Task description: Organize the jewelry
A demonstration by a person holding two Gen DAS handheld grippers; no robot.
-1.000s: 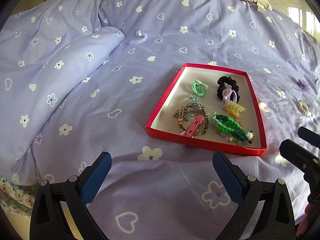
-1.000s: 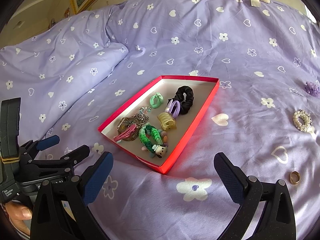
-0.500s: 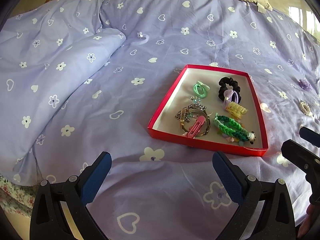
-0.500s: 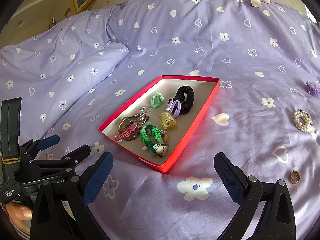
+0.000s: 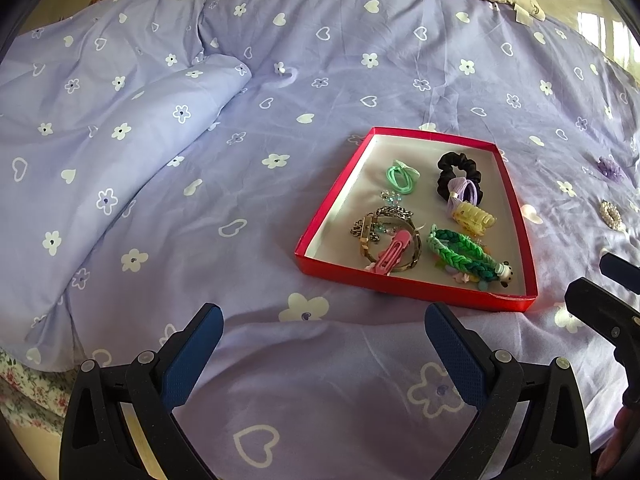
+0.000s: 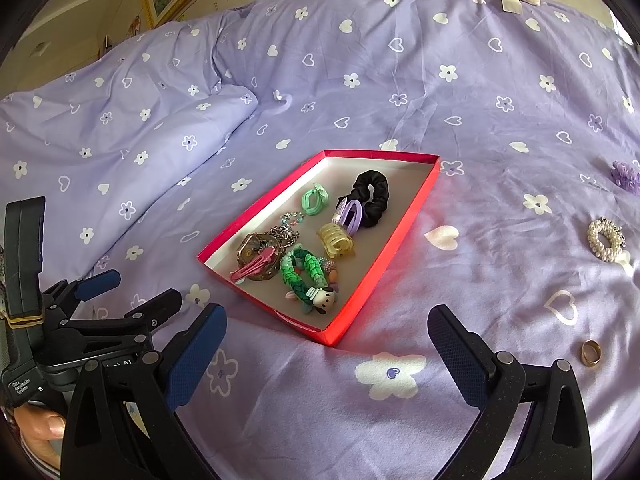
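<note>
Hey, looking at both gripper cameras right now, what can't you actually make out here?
- Gold ring: seen only in the right wrist view; too small to tell any detail.
- Purple flower piece: cut by the right wrist view's edge; blurred in the left.
- Metal chain pile in the red box: tangled under the pink hair clip; separate pieces unclear.
- Right gripper in the left wrist view: cut off by the frame edge.

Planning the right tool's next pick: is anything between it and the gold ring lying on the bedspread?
Nothing visible. The small gold ring lies alone on the purple bedspread, right of the open right tool.
</note>
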